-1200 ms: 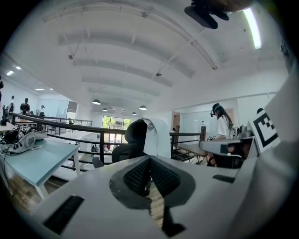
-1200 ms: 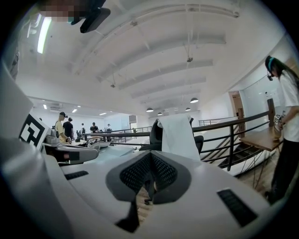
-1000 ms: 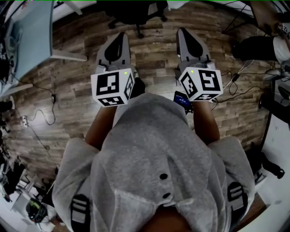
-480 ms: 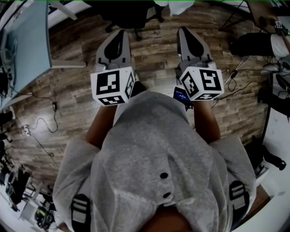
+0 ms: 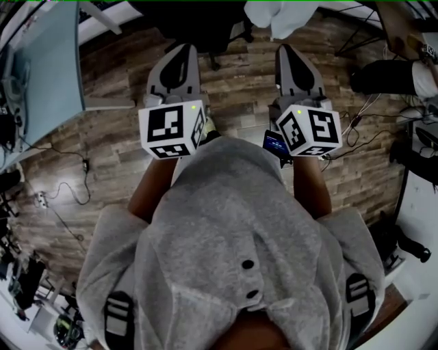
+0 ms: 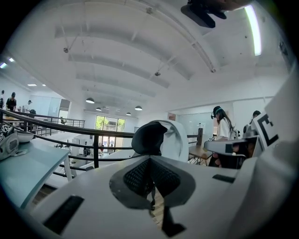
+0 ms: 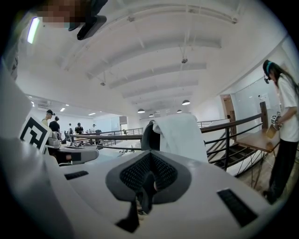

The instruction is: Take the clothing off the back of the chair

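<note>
- Head view: the left gripper [image 5: 181, 51] and the right gripper [image 5: 287, 51] are held side by side, both pointing toward 12 o'clock over the wood floor [image 5: 116, 157]. Jaw state is not readable from this angle.
- Head view: each marker cube sits at the rear of its gripper, directly ahead of the person's grey hooded top [image 5: 233, 246], which fills the frame from centre to 6 o'clock.
- Head view: the black chair [image 5: 195, 20] stands at 12 o'clock, beyond both gripper tips and apart from them. The white clothing [image 5: 274, 17] lies on it at about 1 o'clock.
- Head view: a light desk [image 5: 48, 61] occupies 10 o'clock.
- Left gripper view: the jaws are fully together, the pads meeting along one centre seam, with nothing between them.
- Left gripper view: the chair back rises just above the jaws at 12 o'clock. The clothing is draped over its top and down its 3 o'clock side. Neither touches the gripper.
- Left gripper view: a dark railing [image 6: 70, 128] runs behind, from 9 o'clock toward centre.
- Right gripper view: the jaws are likewise closed on each other and hold nothing.
- Right gripper view: the clothing hangs over the chair back just above the jaws, covering most of it. The dark back shows at its 9 o'clock edge.
- Right gripper view: a person [image 7: 285, 126] stands at 3 o'clock beside a wooden table [image 7: 254, 140].
</note>
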Tool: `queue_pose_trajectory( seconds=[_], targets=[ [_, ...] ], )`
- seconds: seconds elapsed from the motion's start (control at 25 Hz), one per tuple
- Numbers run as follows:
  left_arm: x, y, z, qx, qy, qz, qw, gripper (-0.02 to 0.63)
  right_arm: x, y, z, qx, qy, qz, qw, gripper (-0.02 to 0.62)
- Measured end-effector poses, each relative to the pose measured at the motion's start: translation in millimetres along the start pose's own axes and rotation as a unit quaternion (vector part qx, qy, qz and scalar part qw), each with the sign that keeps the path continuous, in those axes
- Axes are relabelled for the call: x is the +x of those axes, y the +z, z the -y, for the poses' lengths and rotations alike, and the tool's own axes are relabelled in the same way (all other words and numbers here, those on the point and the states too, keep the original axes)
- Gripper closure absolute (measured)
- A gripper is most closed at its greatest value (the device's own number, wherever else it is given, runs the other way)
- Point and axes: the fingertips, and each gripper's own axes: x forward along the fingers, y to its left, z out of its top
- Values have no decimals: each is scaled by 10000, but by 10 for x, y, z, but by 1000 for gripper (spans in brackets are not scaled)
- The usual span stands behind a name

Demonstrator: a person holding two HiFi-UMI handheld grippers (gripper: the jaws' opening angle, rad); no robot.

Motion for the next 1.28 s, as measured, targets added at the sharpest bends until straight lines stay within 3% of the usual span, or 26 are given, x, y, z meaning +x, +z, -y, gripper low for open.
queue_pose_trajectory(
  seconds=[0.44,0.92,1.28],
  targets=[
    [346,7,-176,-29,-280,-74,9996,597,271,-11,58,-40,-284,-44,9996,583],
    [400,2,-17,-124,-633,-49,9979,597,79,34,156,-69,-642,-49,9979,583],
    [385,59,121,-138,-681,-5,9976,597,-50,137,286,-169,-745,-11,9971,583]
  ],
)
